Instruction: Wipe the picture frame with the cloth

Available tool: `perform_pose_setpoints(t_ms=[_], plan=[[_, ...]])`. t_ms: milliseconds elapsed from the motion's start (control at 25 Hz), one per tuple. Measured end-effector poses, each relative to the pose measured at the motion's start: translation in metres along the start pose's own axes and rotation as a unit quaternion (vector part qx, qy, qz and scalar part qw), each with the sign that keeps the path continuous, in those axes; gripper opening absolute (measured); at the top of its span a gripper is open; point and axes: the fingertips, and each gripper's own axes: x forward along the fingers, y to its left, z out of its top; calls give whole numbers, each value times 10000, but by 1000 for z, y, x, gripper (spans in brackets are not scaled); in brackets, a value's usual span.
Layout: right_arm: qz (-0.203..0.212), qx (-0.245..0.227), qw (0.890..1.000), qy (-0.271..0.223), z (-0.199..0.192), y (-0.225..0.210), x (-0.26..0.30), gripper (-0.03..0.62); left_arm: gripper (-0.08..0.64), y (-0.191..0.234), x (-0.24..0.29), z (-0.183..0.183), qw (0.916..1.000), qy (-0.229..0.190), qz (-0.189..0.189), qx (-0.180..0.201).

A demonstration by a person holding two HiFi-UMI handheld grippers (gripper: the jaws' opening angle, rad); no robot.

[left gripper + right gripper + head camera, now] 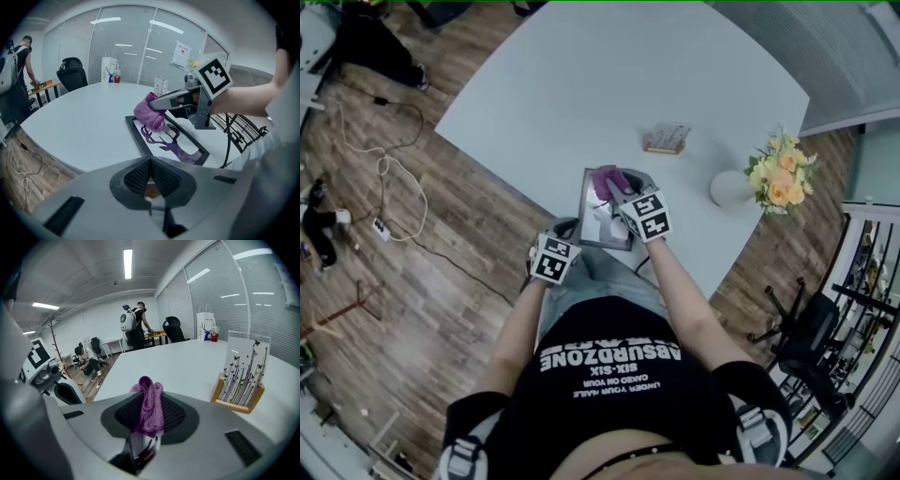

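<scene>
A black picture frame (598, 227) with a purple deer print (174, 149) lies flat near the table's front edge. On its far end rests the purple cloth (607, 180). My right gripper (617, 190) is shut on the cloth (149, 405), which bunches up between the jaws, and holds it on the frame's far part (138, 135). My left gripper (563, 232) hovers at the table edge just short of the frame's near left corner. Its jaws (150, 174) are shut with nothing in them.
A wooden card holder (666, 140) with a printed card (241, 373) stands beyond the frame. A white vase of flowers (773, 178) sits at the table's right. Cables (394, 187) lie on the wood floor to the left. People stand at desks (136, 324) far behind.
</scene>
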Motion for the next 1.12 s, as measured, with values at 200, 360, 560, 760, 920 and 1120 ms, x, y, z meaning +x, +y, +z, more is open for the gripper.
perform_pose_setpoints(t_ms=[200,360,560,760,920,1120], plan=[[-113,82,9999,40,-7,-10,-9,104,17,0,1,0,10000,-45,-40,-65],[-196,238,9995,58,-12,-18,-16,104,16,-1,1,0,10000,-28,-13,-67],[-147,328,9992,147,-13,-17,-16,104,16,1,0,0,9998,-33,-15,-185],[15,306,9993,227,-16,-11,-16,104,17,1,1,0,9998,-4,-38,-210],[122,299,9991,275,-18,-7,-18,104,17,1,1,1,9998,-37,-2,-196],[243,202,9989,341,-21,2,-20,103,16,0,1,0,9998,-45,22,-174]])
